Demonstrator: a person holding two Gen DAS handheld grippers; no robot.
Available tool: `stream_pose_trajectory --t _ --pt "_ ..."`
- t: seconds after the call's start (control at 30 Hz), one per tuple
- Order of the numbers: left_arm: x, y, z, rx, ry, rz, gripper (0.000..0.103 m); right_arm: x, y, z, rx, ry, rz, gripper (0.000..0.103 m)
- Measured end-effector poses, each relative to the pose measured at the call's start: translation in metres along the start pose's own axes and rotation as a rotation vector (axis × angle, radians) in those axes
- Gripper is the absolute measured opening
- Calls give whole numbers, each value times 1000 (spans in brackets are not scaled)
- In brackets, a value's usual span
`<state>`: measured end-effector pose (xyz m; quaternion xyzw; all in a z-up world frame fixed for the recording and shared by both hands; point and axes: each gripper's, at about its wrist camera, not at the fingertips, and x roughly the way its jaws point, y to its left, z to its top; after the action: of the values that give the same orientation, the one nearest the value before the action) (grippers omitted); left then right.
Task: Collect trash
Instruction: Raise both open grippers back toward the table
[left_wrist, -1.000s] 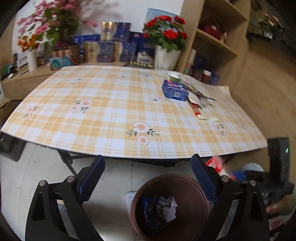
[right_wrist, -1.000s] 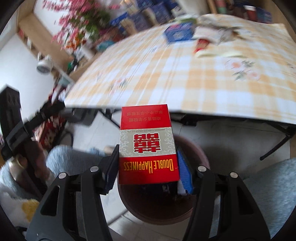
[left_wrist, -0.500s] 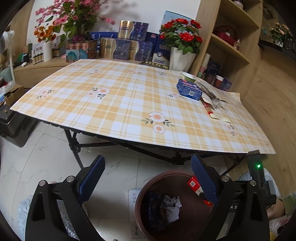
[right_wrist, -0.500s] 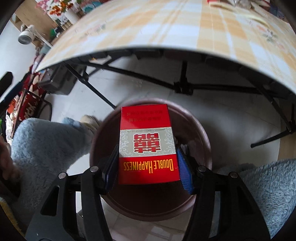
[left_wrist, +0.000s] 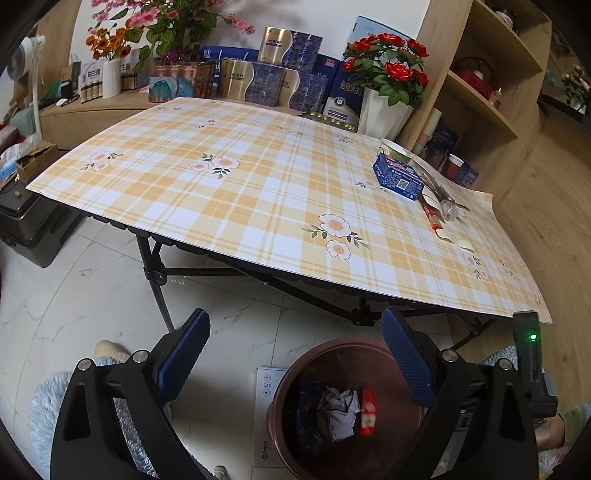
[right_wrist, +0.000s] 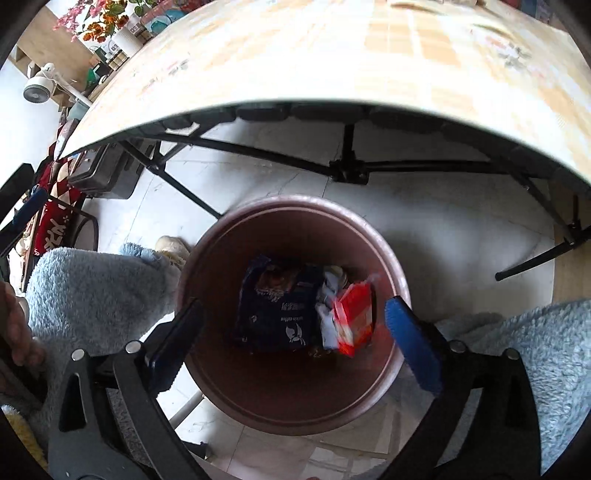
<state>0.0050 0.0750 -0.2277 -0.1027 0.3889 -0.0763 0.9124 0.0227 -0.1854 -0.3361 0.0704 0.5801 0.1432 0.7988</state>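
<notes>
A brown round trash bin (right_wrist: 391, 273) stands on the floor by the table's front edge; it also shows in the left wrist view (left_wrist: 284, 391). Inside lie a dark blue wrapper (right_wrist: 280, 306), crumpled white paper (left_wrist: 341, 406) and the red cigarette box (right_wrist: 354, 319), which also shows in the left wrist view (left_wrist: 368, 411). My right gripper (right_wrist: 293, 314) is open and empty right above the bin. My left gripper (left_wrist: 295, 328) is open and empty, just left of the bin. On the table lie a blue box (left_wrist: 397, 175), a paper cup (left_wrist: 393, 149) and wrappers (left_wrist: 439, 210).
The yellow plaid table (left_wrist: 240, 192) has black folding legs (right_wrist: 343, 162) behind the bin. Flower vases and boxes line the back; a wooden shelf (left_wrist: 480, 92) stands at right. The person's fluffy blue knees (right_wrist: 96, 288) flank the bin. A white card (left_wrist: 267, 384) lies on the tile floor.
My right gripper opened and let go of the red box, which fell into the bin. My left gripper drew back and its view tilted up.
</notes>
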Motion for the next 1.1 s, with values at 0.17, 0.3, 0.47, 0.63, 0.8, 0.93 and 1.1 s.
stream_pose_trajectory --t 0.17,0.3,0.47,0.63,0.8,0.93,1.1 --pt "1 -1 -1 4 5 1 92 -21 1 2 -9 -95 0 97" --pt "2 -2 0 5 6 0 92 -37 -2 4 13 -170 7 97" --pt "4 -4 1 -3 21 -9 92 -52 -12 8 54 -234 18 97" --pt "8 -6 13 -13 9 -3 92 -77 -22 20 49 -329 -7 97" --pt "9 -28 40 65 -49 -33 92 -110 -28 30 34 -424 -23 97" --pt "14 -40 61 56 -77 -84 92 -132 -36 44 10 -468 -56 97" --pt "26 -55 83 85 -78 -106 92 -147 -51 57 40 -513 -73 97"
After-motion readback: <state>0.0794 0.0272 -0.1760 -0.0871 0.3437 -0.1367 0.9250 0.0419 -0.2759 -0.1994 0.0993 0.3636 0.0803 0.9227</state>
